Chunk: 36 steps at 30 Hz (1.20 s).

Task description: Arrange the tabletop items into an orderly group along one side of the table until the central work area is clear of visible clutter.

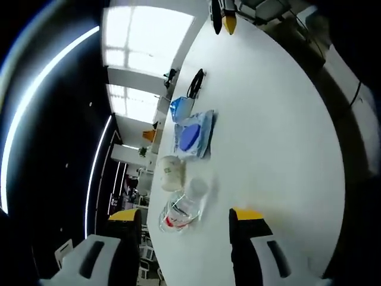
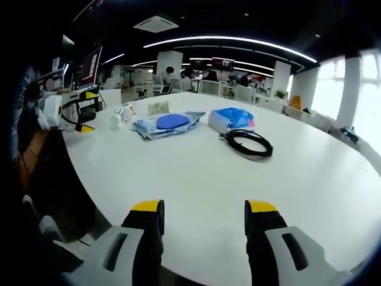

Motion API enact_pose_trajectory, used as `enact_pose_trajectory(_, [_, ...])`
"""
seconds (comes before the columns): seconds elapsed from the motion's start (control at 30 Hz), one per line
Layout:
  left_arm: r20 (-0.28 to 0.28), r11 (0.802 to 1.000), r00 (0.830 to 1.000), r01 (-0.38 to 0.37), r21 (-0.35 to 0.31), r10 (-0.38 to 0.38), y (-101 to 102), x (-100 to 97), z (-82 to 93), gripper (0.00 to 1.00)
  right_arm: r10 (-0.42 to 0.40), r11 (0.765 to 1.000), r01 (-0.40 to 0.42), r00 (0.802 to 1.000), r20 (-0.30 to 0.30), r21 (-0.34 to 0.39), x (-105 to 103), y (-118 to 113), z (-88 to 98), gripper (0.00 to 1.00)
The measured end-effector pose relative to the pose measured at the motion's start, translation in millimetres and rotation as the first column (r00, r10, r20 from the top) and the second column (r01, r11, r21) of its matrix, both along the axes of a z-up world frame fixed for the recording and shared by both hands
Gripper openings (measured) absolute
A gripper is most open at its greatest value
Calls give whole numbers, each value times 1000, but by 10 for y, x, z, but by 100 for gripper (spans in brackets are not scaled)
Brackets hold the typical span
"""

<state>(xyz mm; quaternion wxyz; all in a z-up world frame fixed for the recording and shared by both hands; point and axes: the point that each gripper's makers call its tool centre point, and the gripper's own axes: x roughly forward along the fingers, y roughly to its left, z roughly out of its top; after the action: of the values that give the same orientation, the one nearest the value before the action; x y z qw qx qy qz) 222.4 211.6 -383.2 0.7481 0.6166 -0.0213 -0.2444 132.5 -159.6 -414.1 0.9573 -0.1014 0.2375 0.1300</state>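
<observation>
Both grippers idle over the round white table [image 2: 196,173], nothing held. Left gripper [image 1: 187,229]: yellow-tipped jaws spread wide, empty, with a clear plastic water bottle with a red label [image 1: 181,210] lying on its side just ahead of them. Right gripper [image 2: 202,217]: jaws likewise spread, empty, hovering at the near table edge, well short of any item.

Items sit in a rough row across the far part of the table in the right gripper view, left to right: the bottle [image 2: 122,112], a small cream-coloured jar [image 2: 158,107] behind it, a flat clear-blue plastic pack with a blue disc on it [image 2: 168,124], a crumpled blue-and-white plastic bag [image 2: 232,118], and a coiled black cable [image 2: 249,142], which lies nearer the middle than the rest.

My read: grouping looks mostly done; items already line one side and most of the table is bare. The cable is the straggler. Next move likely: right gripper reaches forward, pinches the coil at one edge and drags it beside the bag. Risk: coil springs loose if only one loop is caught.
</observation>
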Motion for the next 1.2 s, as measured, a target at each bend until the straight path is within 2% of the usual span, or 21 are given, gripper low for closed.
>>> enact_pose_trajectory(0.2, [15,1000,1000,19,-15,-19,-46,26,9,59,-8,1000,8,1000,0,-2,7,-20,0,51])
enact_pose_trajectory(0.33, [62,998,996,60,4,-61,-113,11,14,58,-8,1000,8,1000,-1,-4,14,-25,3,50])
enact_pose_trajectory(0.63, [56,997,997,59,43,-61,-112,41,-56,57,-9,1000,9,1000,-3,-7,15,-25,-8,50])
enact_pose_trajectory(0.9, [85,994,992,82,72,-89,-147,76,-16,53,-15,1000,15,1000,-4,-12,7,-33,-4,50])
enact_pose_trajectory(1.17, [87,990,990,101,96,-109,-195,49,1,53,-14,1000,14,1000,-1,-14,3,-26,6,49])
enact_pose_trajectory(1.2, [88,990,990,99,98,-108,-186,150,-69,53,-15,1000,15,1000,-2,-16,2,-29,4,49])
